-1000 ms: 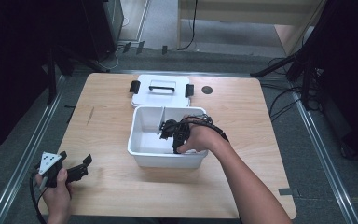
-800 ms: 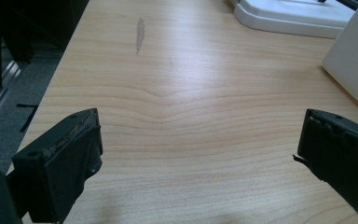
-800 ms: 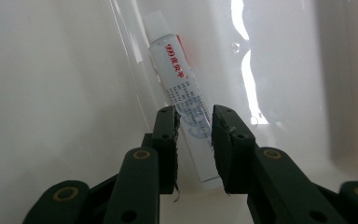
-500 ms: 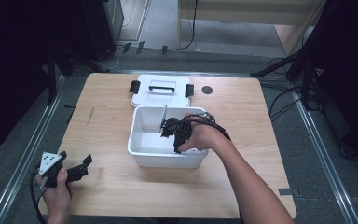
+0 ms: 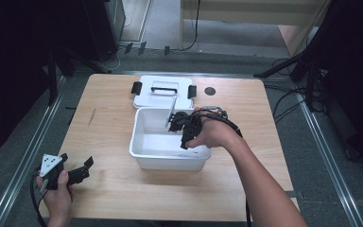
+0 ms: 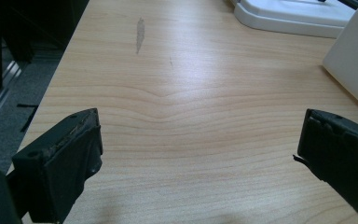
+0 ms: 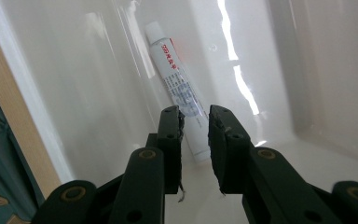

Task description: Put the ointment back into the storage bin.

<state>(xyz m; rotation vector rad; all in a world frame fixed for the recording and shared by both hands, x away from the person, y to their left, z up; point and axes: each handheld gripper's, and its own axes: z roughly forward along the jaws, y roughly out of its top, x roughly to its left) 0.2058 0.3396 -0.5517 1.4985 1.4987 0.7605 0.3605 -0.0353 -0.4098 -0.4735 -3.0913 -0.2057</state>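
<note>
Overhead light, even on the worktop (image 5: 108, 118); surroundings fall to near black at left and right in the high view. High view soft, slightly grainy. Left gripper view: broad pale sheen across the wood grain, near claw (image 6: 200, 154) blurred at frame bottom. Right gripper view: bin (image 7: 307, 70) walls overexposed, bright glare streaks, tube (image 7: 175, 74) print legible but soft; claw (image 7: 196, 140) sharp.
</note>
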